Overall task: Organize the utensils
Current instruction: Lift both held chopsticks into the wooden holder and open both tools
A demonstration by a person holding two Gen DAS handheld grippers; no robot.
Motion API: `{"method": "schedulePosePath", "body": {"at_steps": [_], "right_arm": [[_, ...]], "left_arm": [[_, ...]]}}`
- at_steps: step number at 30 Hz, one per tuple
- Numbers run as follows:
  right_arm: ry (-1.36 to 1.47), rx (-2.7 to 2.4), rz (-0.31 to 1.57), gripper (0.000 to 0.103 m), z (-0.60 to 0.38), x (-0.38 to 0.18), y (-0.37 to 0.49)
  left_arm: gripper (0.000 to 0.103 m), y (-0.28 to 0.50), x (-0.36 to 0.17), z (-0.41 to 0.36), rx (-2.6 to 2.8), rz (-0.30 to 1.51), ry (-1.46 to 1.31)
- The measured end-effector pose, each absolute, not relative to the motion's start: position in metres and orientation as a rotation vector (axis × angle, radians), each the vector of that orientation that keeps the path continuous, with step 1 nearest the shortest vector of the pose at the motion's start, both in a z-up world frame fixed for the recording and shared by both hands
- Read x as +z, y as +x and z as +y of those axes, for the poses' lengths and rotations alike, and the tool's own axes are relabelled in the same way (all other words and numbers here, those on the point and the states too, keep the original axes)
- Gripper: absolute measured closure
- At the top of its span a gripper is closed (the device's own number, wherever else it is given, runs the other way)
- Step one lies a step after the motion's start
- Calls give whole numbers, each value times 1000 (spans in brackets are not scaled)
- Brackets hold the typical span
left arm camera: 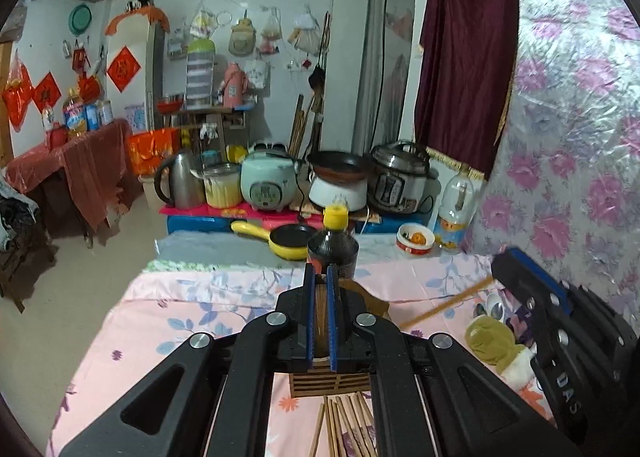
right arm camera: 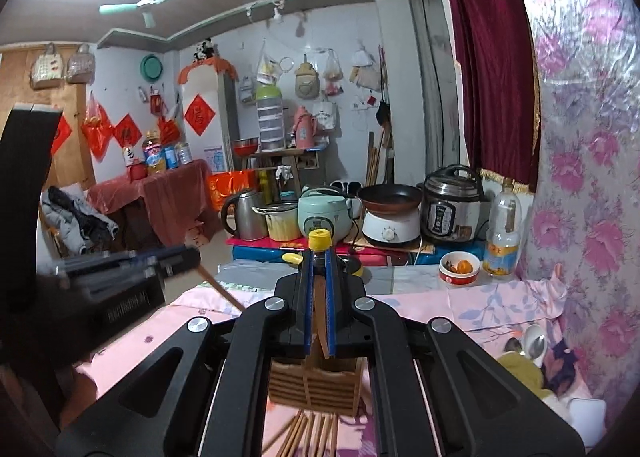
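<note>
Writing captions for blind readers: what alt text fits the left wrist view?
The left gripper is shut on a chopstick above a wooden holder and loose chopsticks on a pink cloth. At right, the right gripper is shut on a second chopstick; a dark bottle stands ahead.

Desk's got a pink floral cloth [left arm camera: 192, 309] over it. Sitting on that: slatted wooden holder [right arm camera: 314, 387], loose pile of chopsticks [left arm camera: 344, 429], dark bottle [left arm camera: 333, 253], yellow pan [left arm camera: 288, 243], spoons [right arm camera: 534, 343] near the wall.
</note>
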State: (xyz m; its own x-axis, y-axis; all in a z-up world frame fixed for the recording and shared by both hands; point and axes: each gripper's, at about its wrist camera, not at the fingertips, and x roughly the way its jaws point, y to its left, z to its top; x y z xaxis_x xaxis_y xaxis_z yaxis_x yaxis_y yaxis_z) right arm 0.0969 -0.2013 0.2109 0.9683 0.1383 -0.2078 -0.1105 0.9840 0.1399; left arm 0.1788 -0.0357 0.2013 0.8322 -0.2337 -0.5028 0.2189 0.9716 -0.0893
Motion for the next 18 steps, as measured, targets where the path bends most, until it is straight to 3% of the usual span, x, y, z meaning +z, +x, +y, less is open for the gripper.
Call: {"method": "schedulePosePath", "body": {"at_steps": [2, 5, 7, 10, 13, 15, 18], "right_arm": [[115, 124, 270, 96, -197, 196, 118], [99, 109, 349, 91, -198, 171, 135], [138, 132, 355, 90, -206, 166, 128], [171, 139, 322, 83, -220, 166, 97], [165, 131, 310, 72, -227, 159, 63], [161, 128, 309, 64, -228, 149, 44], [165, 116, 323, 49, -233, 121, 16]], "left_arm": [[96, 193, 179, -43, -244, 580, -16], [57, 200, 152, -44, -203, 640, 7], [55, 191, 147, -39, -202, 625, 5], [43, 171, 146, -25, -202, 615, -29], [29, 142, 145, -11, -172, 574, -44], [15, 116, 136, -1, -125, 539, -26], [11, 91, 116, 12, -103, 537, -11]]}}
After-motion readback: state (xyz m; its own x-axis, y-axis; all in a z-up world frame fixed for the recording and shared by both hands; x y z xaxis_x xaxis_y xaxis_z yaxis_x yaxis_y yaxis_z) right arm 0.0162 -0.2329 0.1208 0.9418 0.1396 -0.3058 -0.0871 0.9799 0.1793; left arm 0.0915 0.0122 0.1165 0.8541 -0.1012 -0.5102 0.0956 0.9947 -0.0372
